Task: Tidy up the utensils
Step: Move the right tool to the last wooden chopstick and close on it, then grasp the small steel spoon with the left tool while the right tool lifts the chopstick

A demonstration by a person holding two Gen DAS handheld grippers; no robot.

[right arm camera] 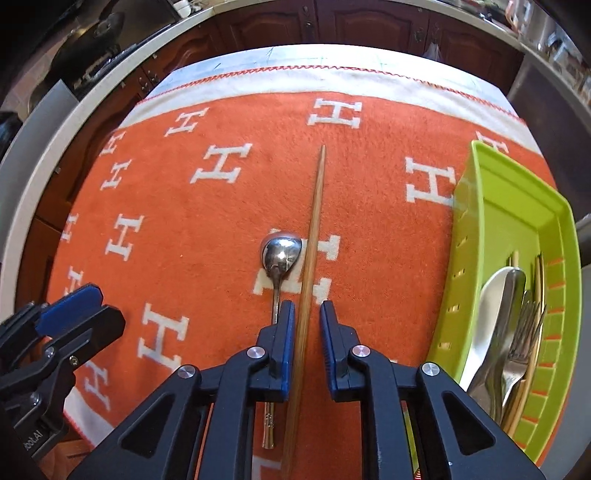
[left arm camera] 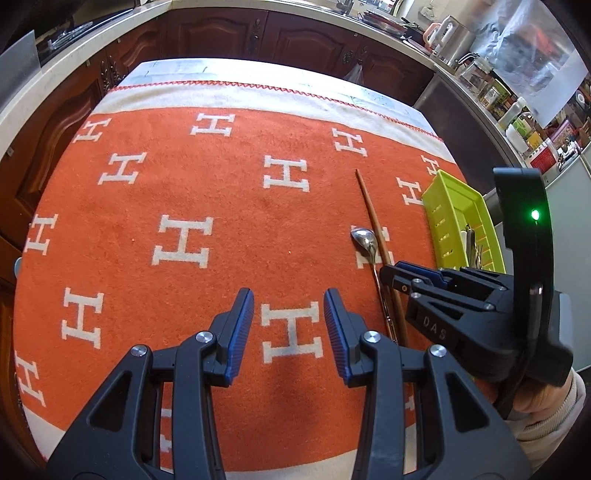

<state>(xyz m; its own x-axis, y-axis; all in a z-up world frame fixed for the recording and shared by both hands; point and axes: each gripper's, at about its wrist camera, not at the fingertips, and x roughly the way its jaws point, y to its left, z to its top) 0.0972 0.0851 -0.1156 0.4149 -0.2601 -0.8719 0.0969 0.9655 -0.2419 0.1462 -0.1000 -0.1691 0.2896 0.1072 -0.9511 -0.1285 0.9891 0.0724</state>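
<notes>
A wooden chopstick (right arm camera: pixel 312 236) and a small metal spoon (right arm camera: pixel 279 258) lie side by side on the orange blanket (right arm camera: pixel 184 229). My right gripper (right arm camera: pixel 307 314) is open, its jaws either side of the chopstick, left finger over the spoon's handle. The green tray (right arm camera: pixel 517 206) at the right holds spoons, forks and chopsticks. In the left wrist view the chopstick (left arm camera: pixel 373 218) and spoon (left arm camera: pixel 364 240) lie right of my open, empty left gripper (left arm camera: pixel 288 306); the right gripper (left arm camera: pixel 402 273) sits over them, by the tray (left arm camera: pixel 443 192).
The blanket with white H marks covers a table. Dark wooden cabinets (left arm camera: pixel 221 33) and a pale counter ring the far side. Jars and bottles (left arm camera: pixel 517 114) crowd the counter at the right. The left gripper (right arm camera: pixel 74 306) shows at the left of the right wrist view.
</notes>
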